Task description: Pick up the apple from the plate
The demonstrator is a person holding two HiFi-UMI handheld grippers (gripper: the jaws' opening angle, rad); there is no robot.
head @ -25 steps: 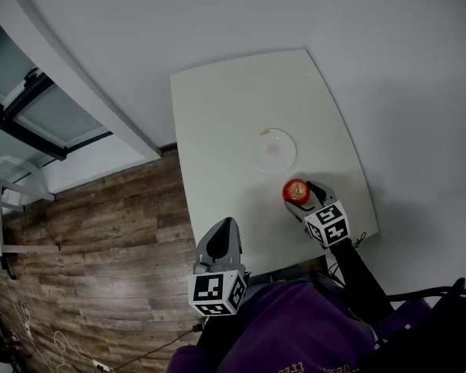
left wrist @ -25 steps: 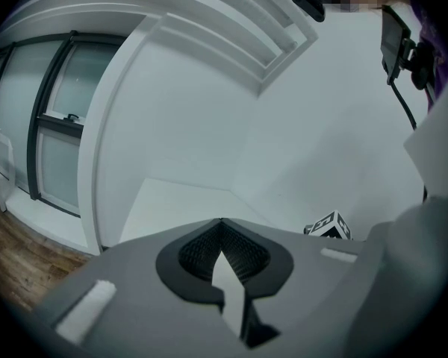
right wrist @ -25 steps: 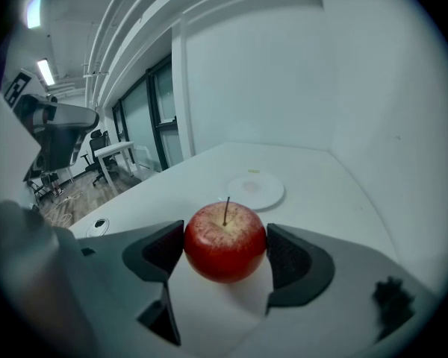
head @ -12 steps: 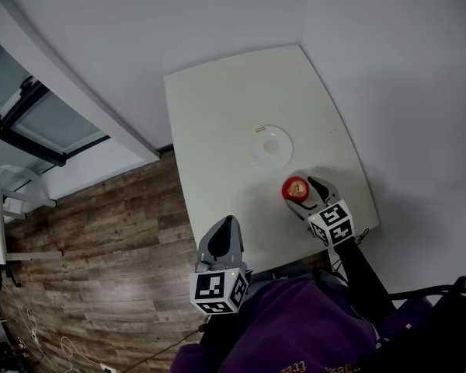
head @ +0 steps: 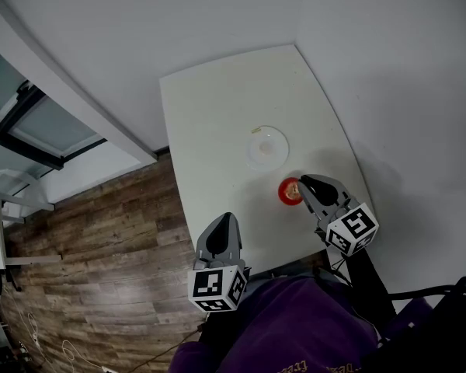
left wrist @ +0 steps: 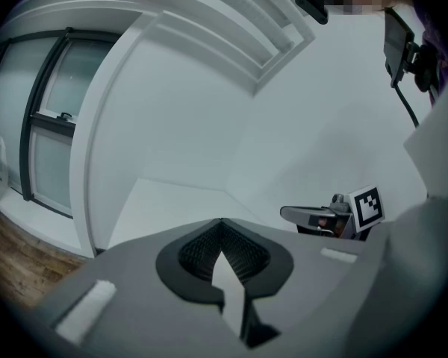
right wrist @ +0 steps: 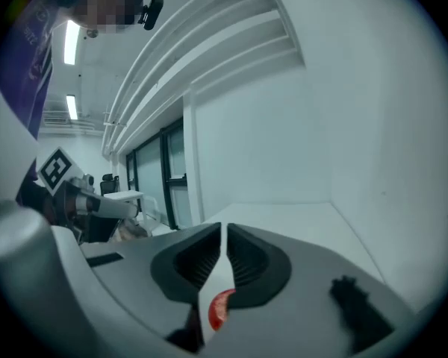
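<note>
The red apple [head: 289,191] lies on the white table [head: 217,107], just in front of the small clear plate [head: 266,148], which is empty. My right gripper [head: 304,183] hangs above the table right beside the apple. Its jaws have just been closing and now stand shut, with nothing between them. In the right gripper view [right wrist: 222,233] a sliver of the apple [right wrist: 219,309] shows below through the slit between the jaws. My left gripper [head: 223,228] is shut and empty at the table's near edge; in the left gripper view [left wrist: 221,226] its jaws meet.
Wooden floor [head: 101,231] lies left of the table, with a glass door frame [head: 31,115] beyond it. White walls stand behind and right of the table. The person's purple sleeve [head: 295,325] fills the bottom of the head view.
My right gripper has risen off the table and its jaws have closed. The apple stays on the table near the plate. The left gripper has kept still.
</note>
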